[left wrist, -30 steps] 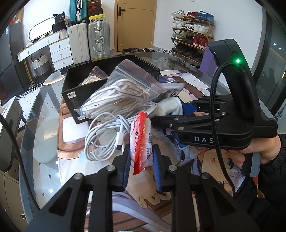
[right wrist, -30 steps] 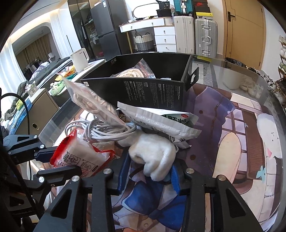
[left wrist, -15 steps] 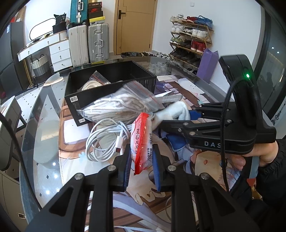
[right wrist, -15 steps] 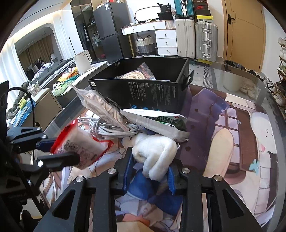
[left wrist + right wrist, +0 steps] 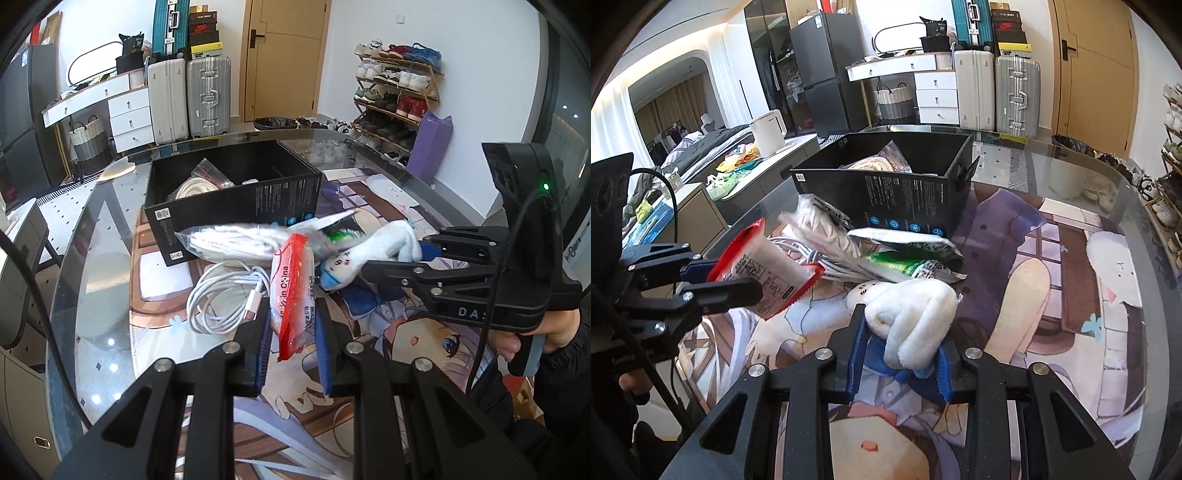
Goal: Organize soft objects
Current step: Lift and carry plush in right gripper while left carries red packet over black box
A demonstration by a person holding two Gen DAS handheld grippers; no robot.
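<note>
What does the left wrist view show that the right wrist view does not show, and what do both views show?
Only the left wrist view: the shoe rack, the purple bag below it, and the plug end of the loose white cable.

Only the right wrist view: the white kettle, the dark fridge and the bed.

Both: the left gripper shut on the red-edged packet, the right gripper shut on the white plush toy, the black box, the bagged cable and the suitcases.

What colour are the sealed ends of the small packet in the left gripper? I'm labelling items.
Red, on a white packet; the left wrist view shows it best.
</note>
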